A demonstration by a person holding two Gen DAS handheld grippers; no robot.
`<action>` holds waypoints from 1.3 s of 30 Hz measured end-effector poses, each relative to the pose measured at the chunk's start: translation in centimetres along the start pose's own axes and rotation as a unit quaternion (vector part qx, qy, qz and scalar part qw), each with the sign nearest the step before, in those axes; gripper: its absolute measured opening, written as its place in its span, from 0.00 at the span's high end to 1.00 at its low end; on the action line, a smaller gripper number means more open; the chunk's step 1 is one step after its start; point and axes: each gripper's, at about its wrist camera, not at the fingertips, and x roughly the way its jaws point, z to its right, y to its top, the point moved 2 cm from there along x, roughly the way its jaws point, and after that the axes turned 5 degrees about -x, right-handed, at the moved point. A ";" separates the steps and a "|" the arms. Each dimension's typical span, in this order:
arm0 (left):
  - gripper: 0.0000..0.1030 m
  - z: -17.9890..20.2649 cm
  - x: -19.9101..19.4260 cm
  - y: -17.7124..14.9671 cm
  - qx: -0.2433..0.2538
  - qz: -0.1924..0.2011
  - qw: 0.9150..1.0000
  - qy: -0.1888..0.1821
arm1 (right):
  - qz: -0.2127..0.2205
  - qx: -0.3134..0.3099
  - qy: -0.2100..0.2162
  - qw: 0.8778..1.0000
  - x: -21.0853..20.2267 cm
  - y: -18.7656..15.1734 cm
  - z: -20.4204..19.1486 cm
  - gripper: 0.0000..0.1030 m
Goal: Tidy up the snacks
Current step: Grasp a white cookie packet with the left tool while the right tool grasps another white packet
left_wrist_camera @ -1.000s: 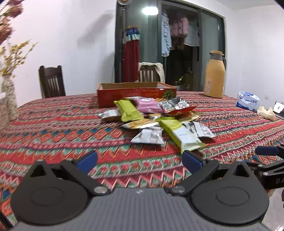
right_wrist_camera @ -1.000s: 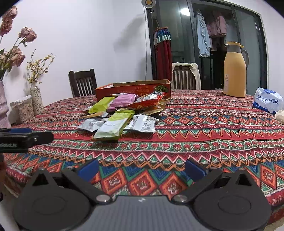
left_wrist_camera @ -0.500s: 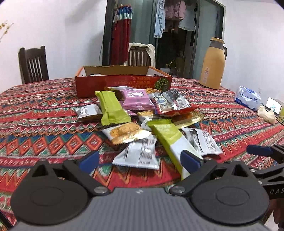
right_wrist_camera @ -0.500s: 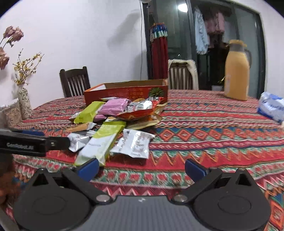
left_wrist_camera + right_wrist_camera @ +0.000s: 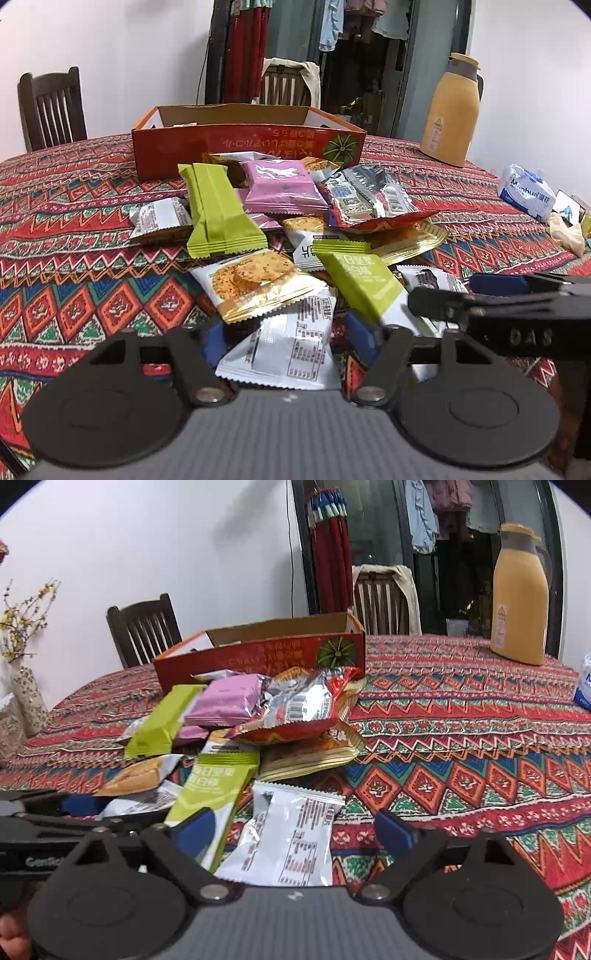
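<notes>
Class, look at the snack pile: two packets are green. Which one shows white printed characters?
The nearer green packet, lying by the silver-white packet; the farther green packet, beside the pink packet, shows only plain ridged wrapping.

Home dining room: patterned tablecloth [image 5: 92, 295], wooden chairs [image 5: 51, 107], open wardrobe of hanging clothes [image 5: 354, 22] far behind, flower vase [image 5: 27, 698] at left.

White walls [image 5: 129, 44], dark wooden chair [image 5: 50, 105], patterned tablecloth [image 5: 74, 206].

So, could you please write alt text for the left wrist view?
The left claw is closing around a white snack packet at the near edge of a snack pile before an open red box; the right claw enters from the right.
</notes>
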 end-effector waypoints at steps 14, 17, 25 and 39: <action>0.60 0.2 -0.9 -0.6 0.003 0.009 1.000 -0.006 | 0.005 0.036 0.029 0.999 0.0 -0.3 1.3 0.40; 0.60 0.3 -1.2 -0.9 0.001 0.009 1.000 -0.004 | -0.001 0.014 0.018 1.000 0.0 -0.2 0.7 0.40; 0.60 0.3 -2.8 -2.0 -0.007 0.011 1.000 -0.002 | -0.010 -0.033 0.010 0.999 0.3 -0.1 -0.8 0.54; 0.60 0.0 -10.5 -4.3 -0.022 0.061 0.998 0.003 | 0.022 -0.028 0.027 0.999 -6.2 -2.8 -1.7 0.57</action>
